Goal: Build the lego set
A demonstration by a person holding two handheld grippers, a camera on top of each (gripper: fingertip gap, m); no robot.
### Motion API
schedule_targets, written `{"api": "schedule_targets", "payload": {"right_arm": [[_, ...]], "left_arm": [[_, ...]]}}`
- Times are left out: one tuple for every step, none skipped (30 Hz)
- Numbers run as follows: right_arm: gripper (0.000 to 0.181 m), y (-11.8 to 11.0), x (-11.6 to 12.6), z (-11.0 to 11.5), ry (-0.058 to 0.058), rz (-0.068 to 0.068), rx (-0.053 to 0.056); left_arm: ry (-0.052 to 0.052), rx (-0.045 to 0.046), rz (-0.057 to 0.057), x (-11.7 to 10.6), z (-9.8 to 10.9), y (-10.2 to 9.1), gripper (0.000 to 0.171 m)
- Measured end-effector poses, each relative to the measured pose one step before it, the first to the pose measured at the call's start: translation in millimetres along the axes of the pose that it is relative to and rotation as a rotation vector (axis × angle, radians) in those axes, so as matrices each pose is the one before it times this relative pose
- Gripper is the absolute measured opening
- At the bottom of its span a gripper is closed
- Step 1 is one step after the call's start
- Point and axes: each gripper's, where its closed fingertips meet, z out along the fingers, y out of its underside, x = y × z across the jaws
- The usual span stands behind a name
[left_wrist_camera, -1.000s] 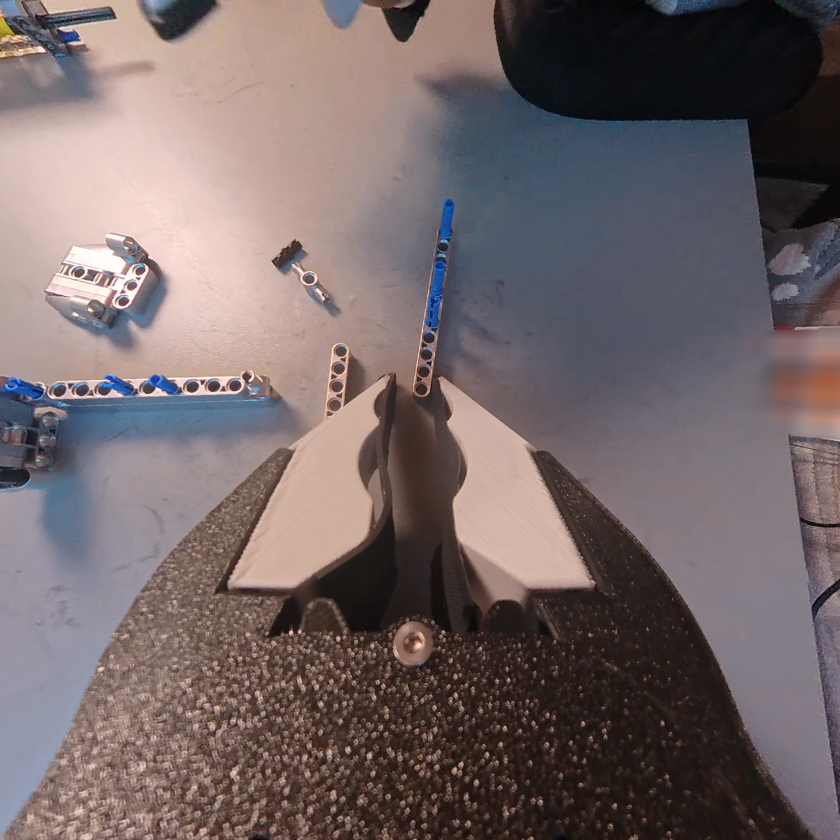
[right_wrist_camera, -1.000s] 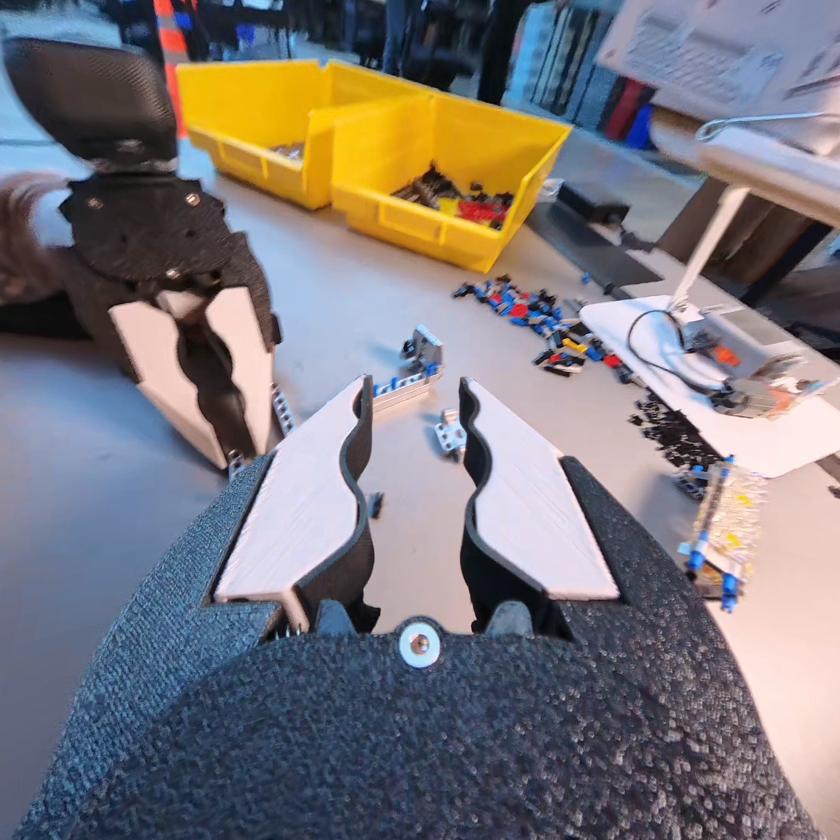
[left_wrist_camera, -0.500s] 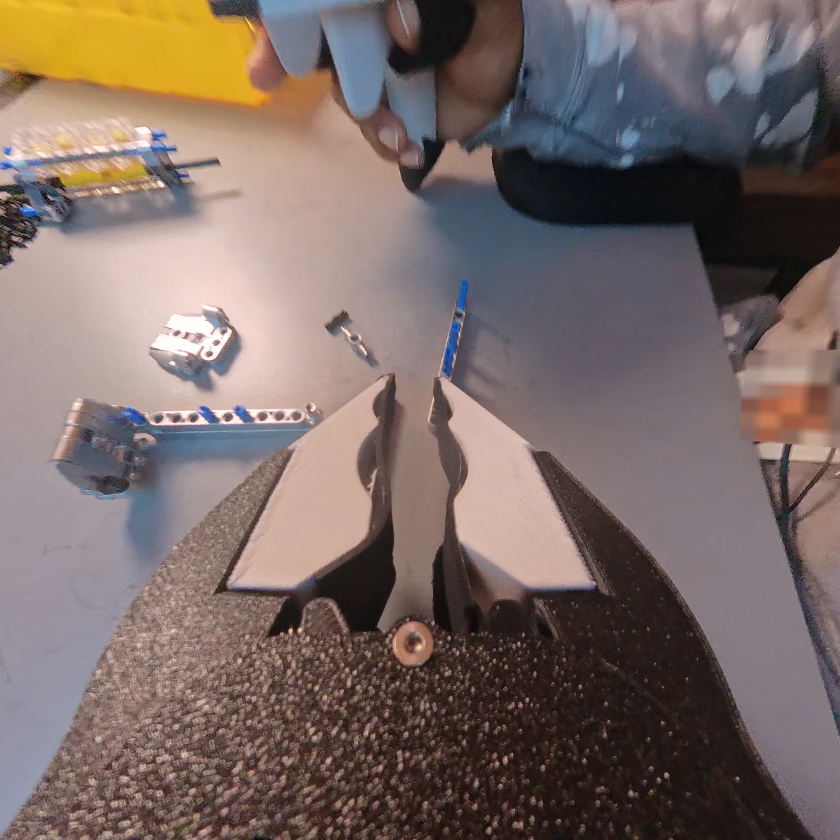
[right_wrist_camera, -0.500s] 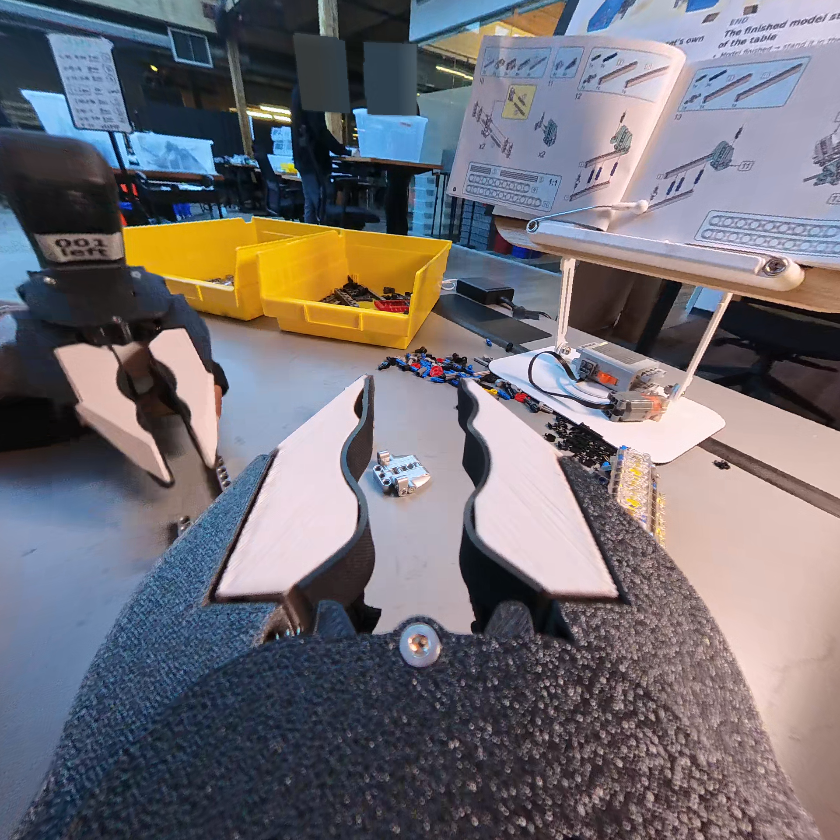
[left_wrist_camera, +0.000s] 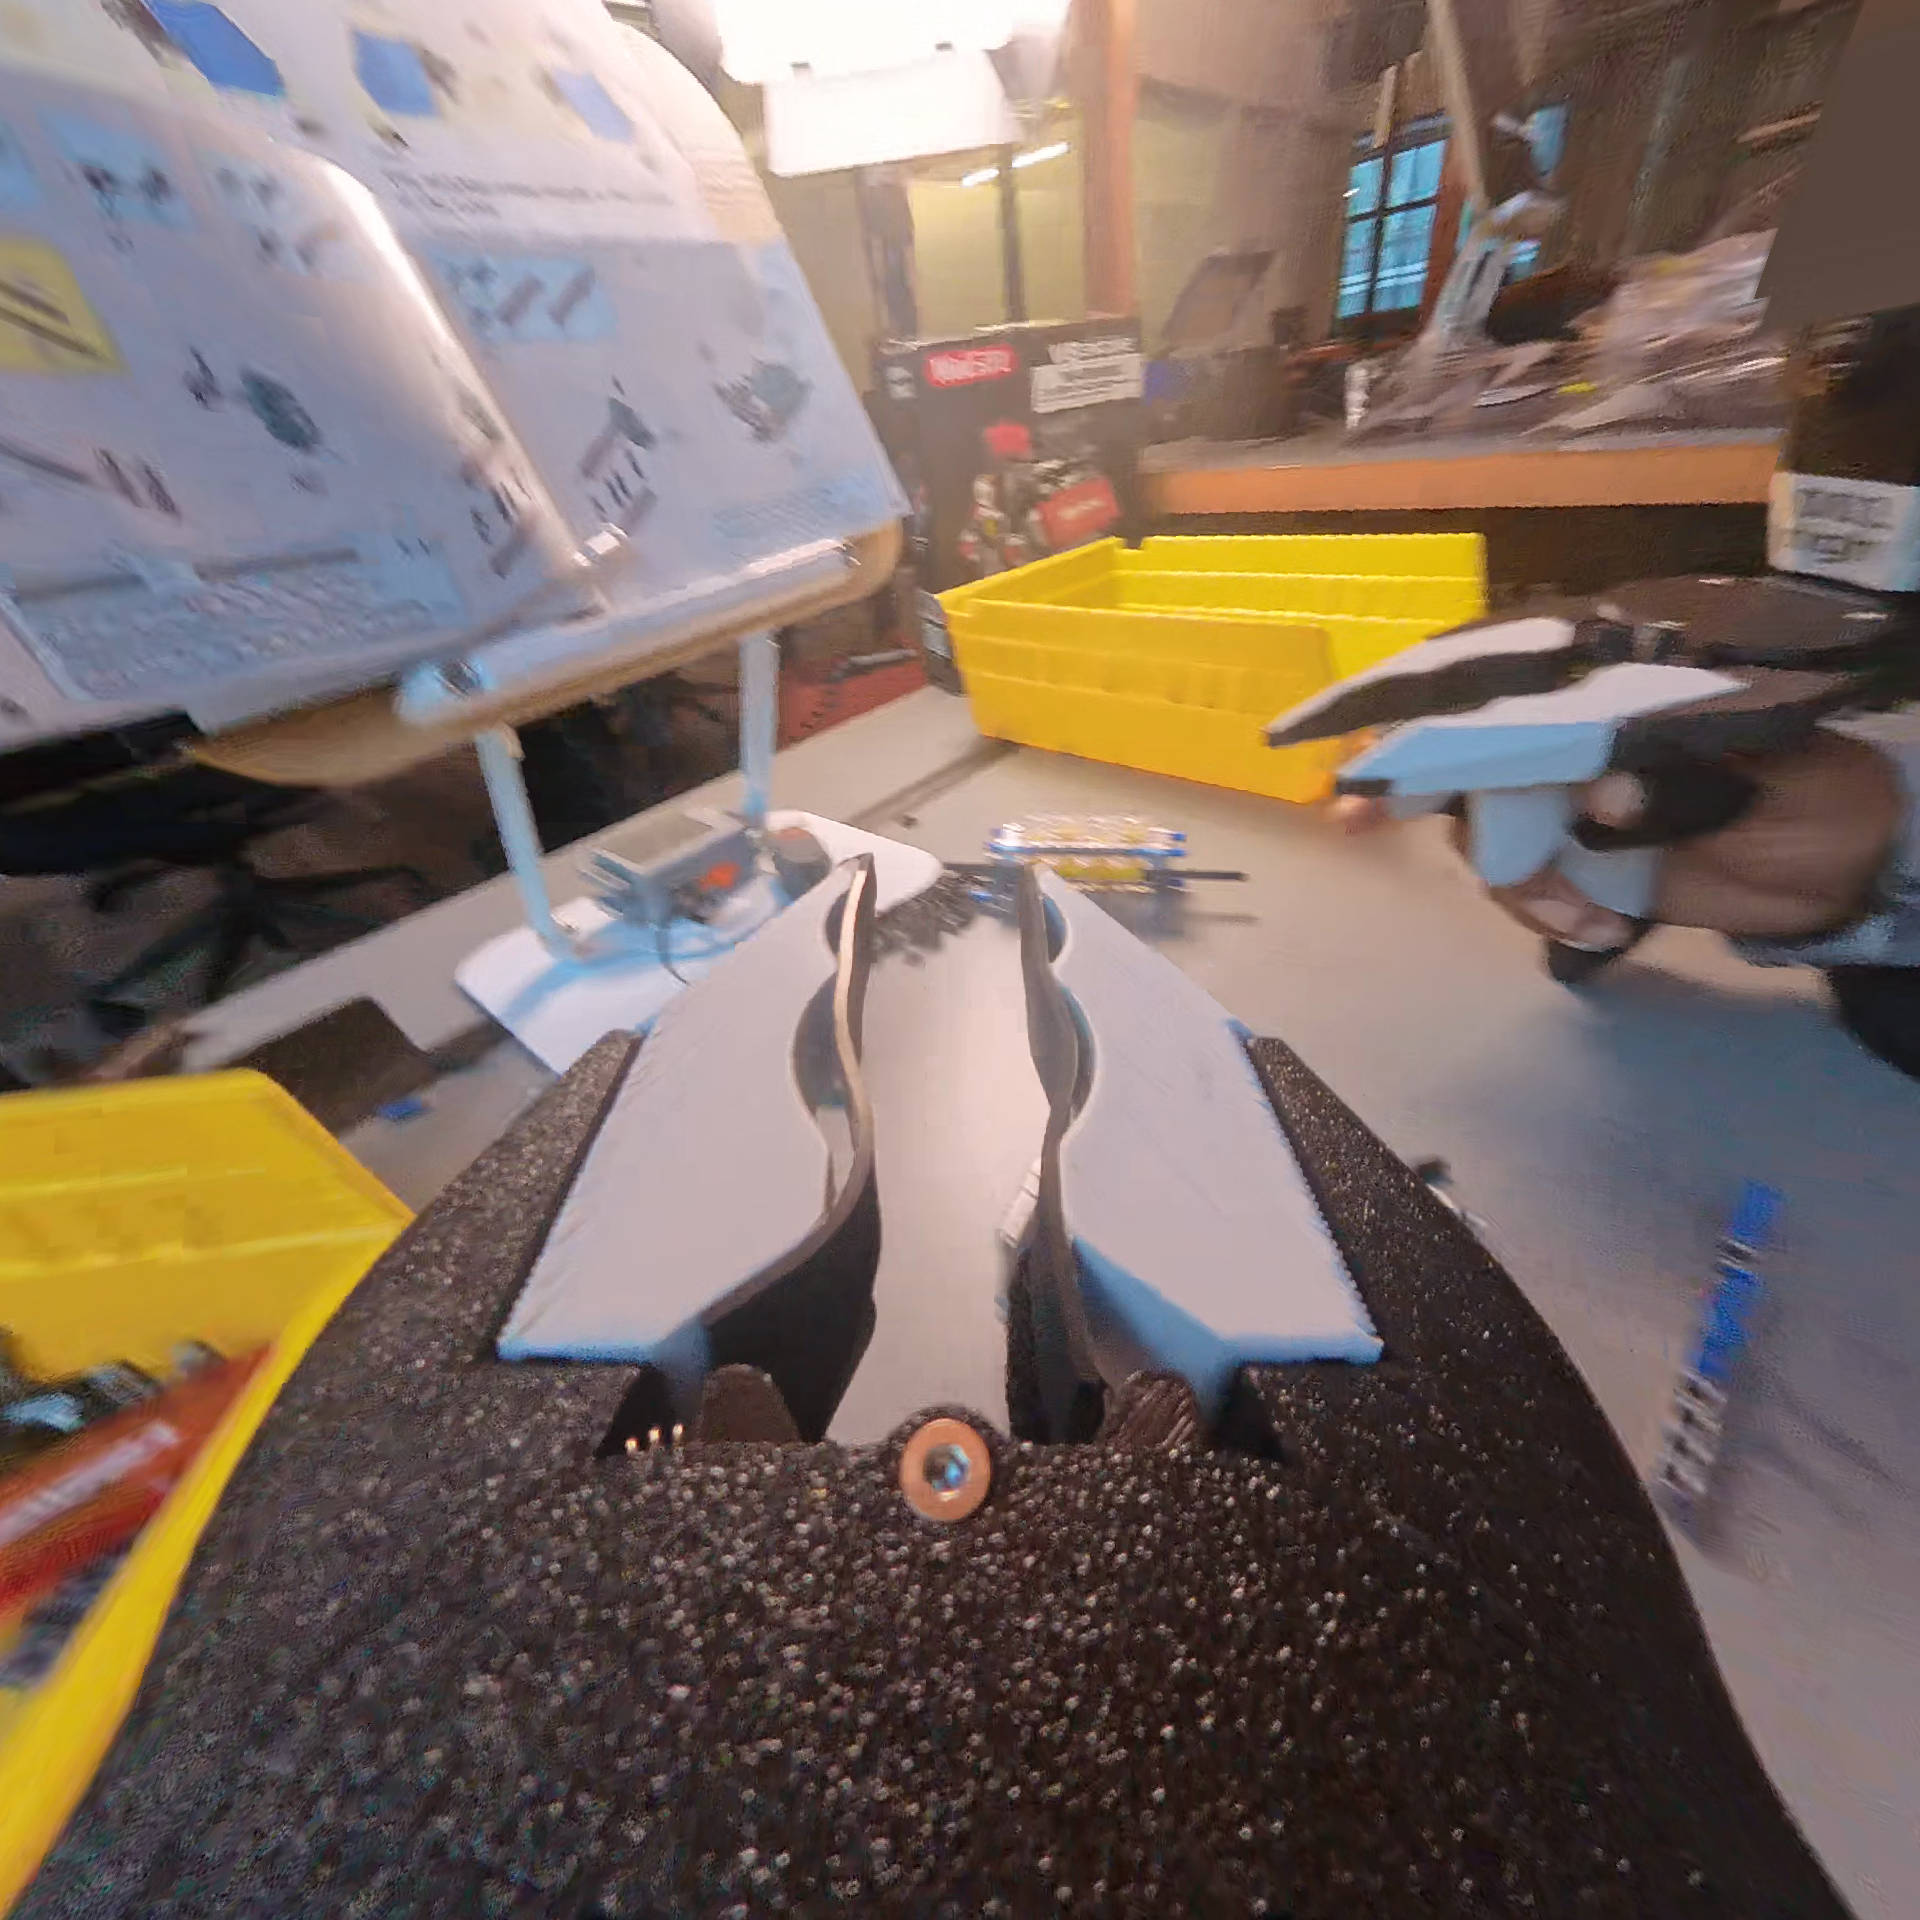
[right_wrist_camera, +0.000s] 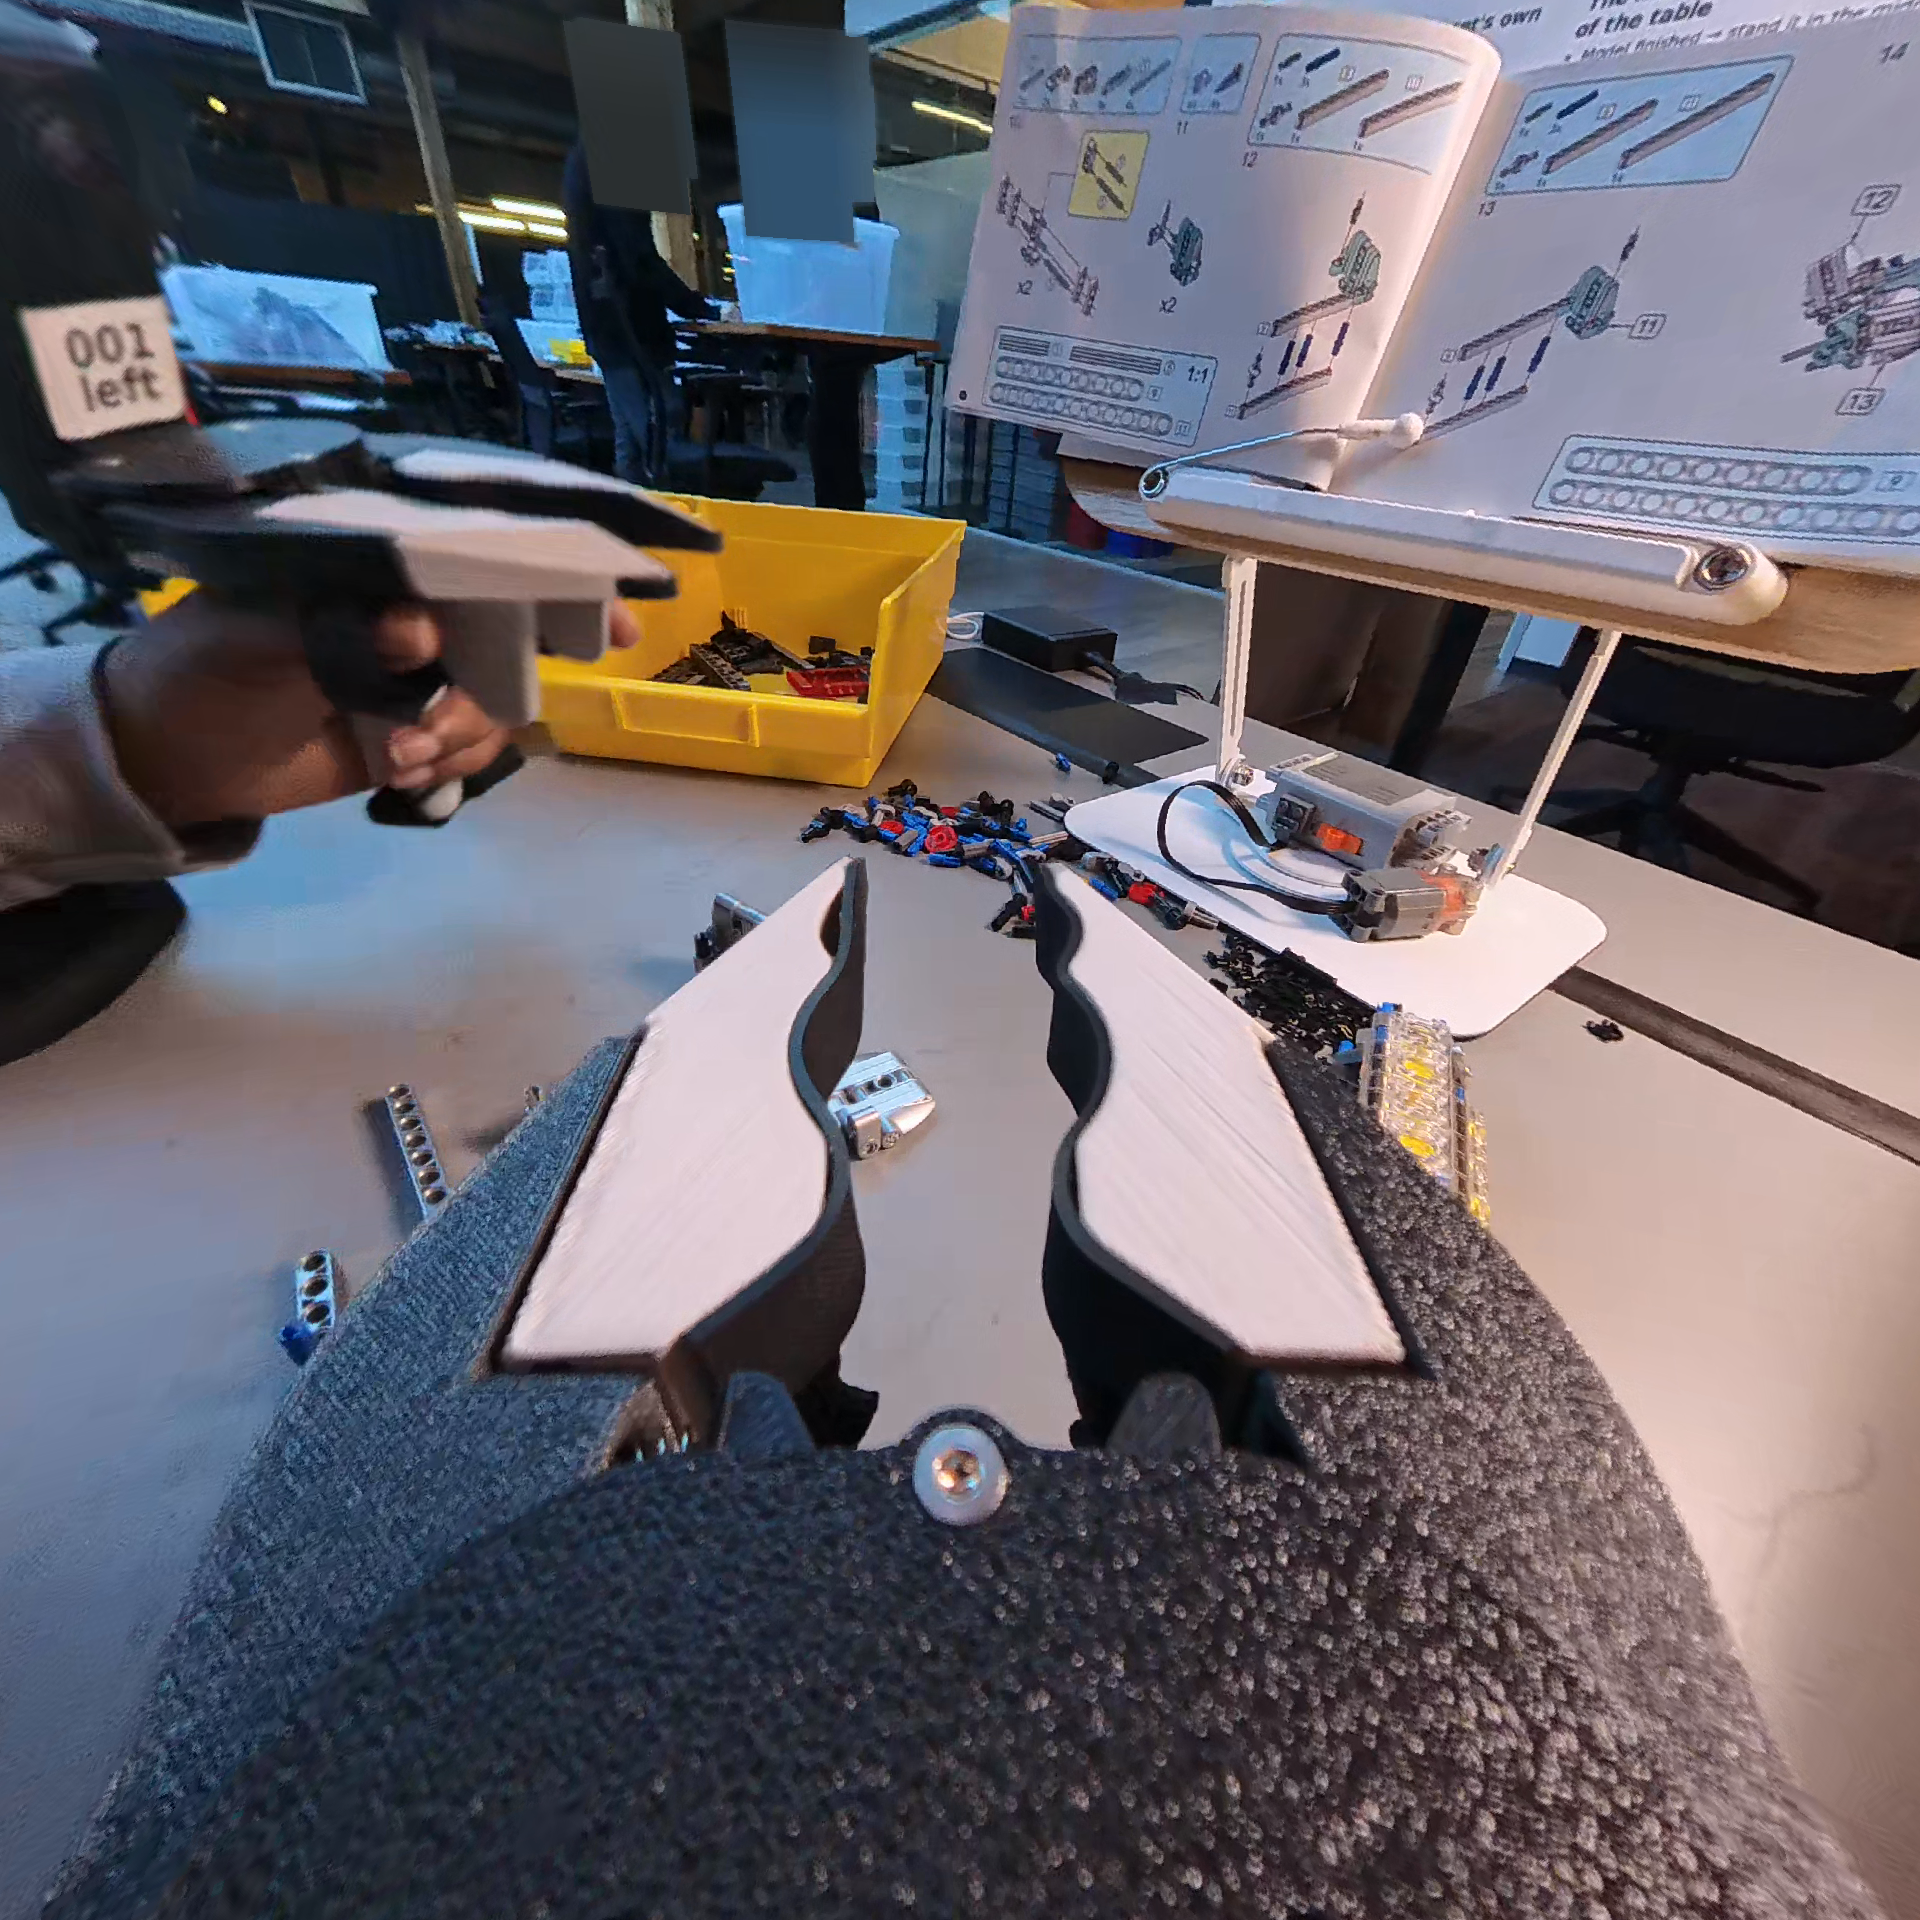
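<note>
Grey-fingered left tool (left_wrist_camera: 945, 883) and right tool (right_wrist_camera: 948, 878) both hang above the desk (right_wrist_camera: 1662, 1299), fingers apart, gripping nothing. Nearest the right one lies a silver bracket piece (right_wrist_camera: 883, 1117); beyond, loose small pieces (right_wrist_camera: 935, 831).

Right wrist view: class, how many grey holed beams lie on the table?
2: a short beam left of the right gripper, and a second beam nearer the camera, with a blue pin at its end. The gripper's body may hide others.

Brick pile (right_wrist_camera: 940, 836) and stand (right_wrist_camera: 1340, 925) crowd table (right_wrist_camera: 520, 935).
</note>
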Motion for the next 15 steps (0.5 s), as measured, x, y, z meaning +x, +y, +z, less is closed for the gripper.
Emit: {"api": "schedule_targets", "payload": {"right_arm": [[0.031,-0.19,0.42,1.12,-0.0013,0.0077,0.0022],[0.031,0.20,0.00,0.41,-0.0012,0.0017,-0.0015],[0.031,-0.42,0.14,-0.65,0.0030,-0.0026,0.0038],[0.031,-1.32,-0.48,-1.57,0.0011,-0.0039,0.0111],[0.030,-1.50,-0.50,-2.00,0.0016,-0.0051,0.0123],[0.030,-1.40,-0.59,-2.23,0.0008,-0.0054,0.0119],[0.029,-0.99,-0.82,-2.18,-0.0022,-0.0053,0.0081],[0.029,-0.25,-0.49,-1.88,-0.0018,-0.0039,0.0022],[0.029,-0.13,-0.22,-1.25,-0.0018,-0.0011,0.0008],[0.029,-0.06,-0.51,-0.65,-0.0055,0.0011,0.0006],[0.029,0.16,-0.85,0.04,-0.0076,0.0013,-0.0009],[0.029,0.55,-0.92,0.58,-0.0075,-0.0007,-0.0046],[0.029,0.95,-1.78,1.03,-0.0109,-0.0038,-0.0078],[0.029,1.10,-2.21,1.12,-0.0121,-0.0069,-0.0093],[0.029,1.15,-2.37,1.22,-0.0105,-0.0083,-0.0094]], "left_arm": [[-0.0257,0.00625,0.0350,-15.60,13.48,-12.16,0.024],[-0.0186,-0.00095,0.0161,-15.78,16.25,-10.87,0.024],[-0.0178,-0.00930,0.0094,-15.54,18.31,-8.83,0.023],[-0.0115,-0.00885,0.0090,-13.42,19.31,-7.62,0.023],[-0.0100,-0.00913,0.0073,-11.37,19.34,-6.05,0.023],[-0.0118,-0.01287,0.0109,-9.48,18.66,-3.56,0.023],[-0.0145,-0.01540,0.0186,-7.70,17.37,-1.48,0.023],[-0.0225,-0.01885,0.0260,-6.80,15.67,1.03,0.023],[-0.0237,-0.02827,0.0297,-5.31,13.89,4.47,0.022],[-0.0134,-0.04111,0.0297,-2.41,12.39,8.23,0.020],[-0.0088,-0.05144,0.0281,-0.60,10.82,10.93,0.019],[-0.0202,-0.04536,0.0253,-1.37,8.61,10.68,0.018],[-0.0191,-0.01398,0.0175,-0.73,4.90,5.61,0.013],[-0.0021,0.01270,0.0008,0.84,0.66,-0.48,0.006],[0.0053,-0.00742,-0.0138,0.22,-0.18,0.28,0.006]]}}
